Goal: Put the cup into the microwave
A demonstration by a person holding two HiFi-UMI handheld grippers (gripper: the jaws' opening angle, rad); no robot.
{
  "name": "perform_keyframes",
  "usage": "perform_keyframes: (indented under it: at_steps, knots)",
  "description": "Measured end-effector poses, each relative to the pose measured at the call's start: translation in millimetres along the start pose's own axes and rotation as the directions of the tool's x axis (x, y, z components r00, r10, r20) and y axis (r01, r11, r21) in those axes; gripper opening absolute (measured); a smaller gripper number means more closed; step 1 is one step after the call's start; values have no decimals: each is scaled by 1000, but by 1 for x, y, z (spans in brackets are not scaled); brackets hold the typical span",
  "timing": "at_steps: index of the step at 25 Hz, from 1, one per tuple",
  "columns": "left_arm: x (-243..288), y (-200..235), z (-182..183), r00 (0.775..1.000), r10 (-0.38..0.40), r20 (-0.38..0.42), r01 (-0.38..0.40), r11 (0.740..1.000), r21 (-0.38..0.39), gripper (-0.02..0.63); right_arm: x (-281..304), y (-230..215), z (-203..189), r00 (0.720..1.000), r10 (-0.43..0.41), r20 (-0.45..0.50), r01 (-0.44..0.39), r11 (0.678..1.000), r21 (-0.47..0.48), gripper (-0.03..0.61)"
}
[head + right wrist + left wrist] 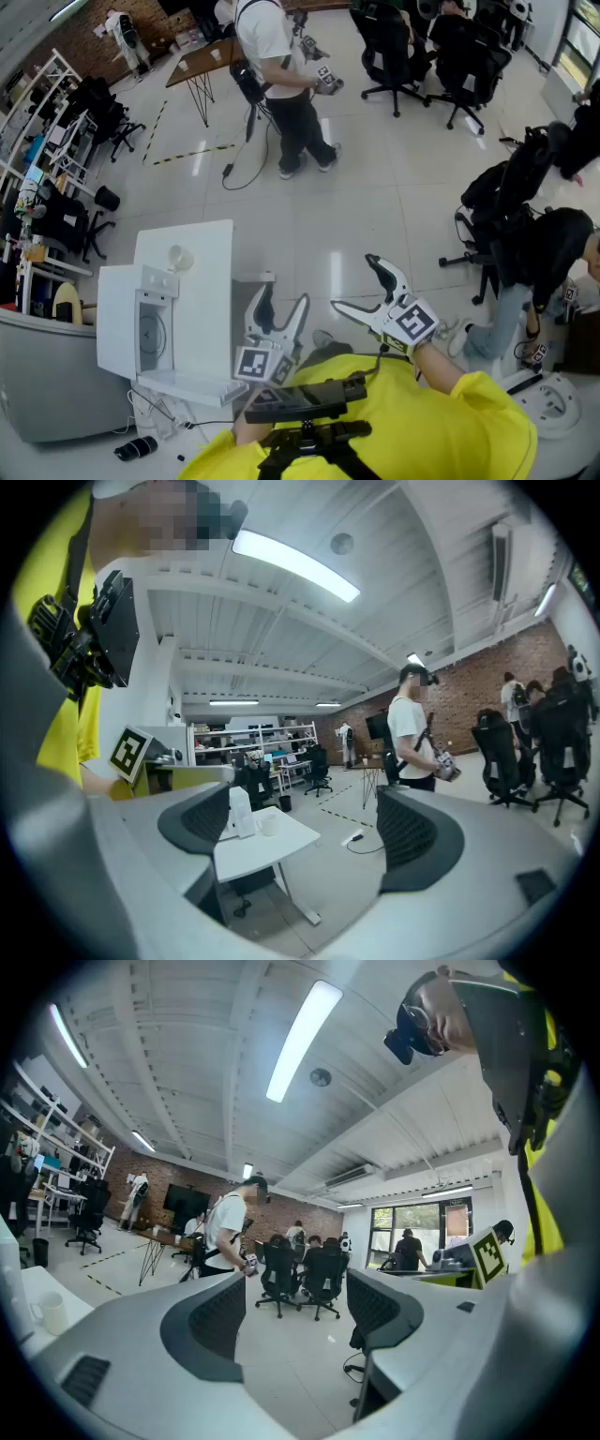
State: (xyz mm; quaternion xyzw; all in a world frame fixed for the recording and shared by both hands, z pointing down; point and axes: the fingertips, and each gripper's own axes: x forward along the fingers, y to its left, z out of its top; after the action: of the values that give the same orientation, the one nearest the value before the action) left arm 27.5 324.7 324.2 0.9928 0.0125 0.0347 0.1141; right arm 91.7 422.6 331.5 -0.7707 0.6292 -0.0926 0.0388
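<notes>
Overhead, in the head view, the white table [211, 281] stood at the lower left. The cup [180, 258] sat on the table's far end and the white microwave [141, 323] on its near end, apparently with the door open. You held the left gripper [283, 296] just off the table's right edge and the right gripper [354, 281] farther out, both level, probably because you had not yet reached in. In the left gripper view, the jaws stood apart with only floor between them, and the cup [49, 1313] rested on the table at far left. In the right gripper view, the jaws were spread wide and empty, framing the table [266, 850], cup [270, 825] and microwave [241, 810].
</notes>
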Motion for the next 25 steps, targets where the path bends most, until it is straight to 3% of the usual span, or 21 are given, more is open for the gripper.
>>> perform_keyframes:
  at_steps: [5,9,12,14,16,17,20,22,25]
  knots:
    - [3,87,9,996,87,-1,-87,996,-10,331,100,7,22,999,53,8,-53,998,-29,500]
    - [7,133,13,983,184,2,-184,982,-44,332,156,13,15,982,180,-54,-181,983,-12,479]
    - [15,179,16,963,268,-2,-268,961,-63,336,206,0,10,966,242,-92,-241,970,21,464]
    - [20,217,17,938,346,4,-344,936,-76,336,246,-9,8,951,292,-106,-289,956,44,464]
    - [21,257,17,895,445,4,-443,892,-88,336,289,-12,8,918,378,-124,-374,926,50,464]
    - [19,275,17,863,505,0,-503,859,-97,359,311,-10,9,890,435,-138,-432,900,51,463]
    - [4,323,13,724,690,-10,-683,715,-147,371,374,1,13,772,610,-180,-612,789,50,463]
    - [-4,351,10,642,766,-7,-754,630,-184,371,415,5,13,700,686,-201,-694,719,38,463]
    - [-13,390,3,547,837,-10,-821,534,-202,391,473,9,6,637,736,-231,-751,660,32,460]
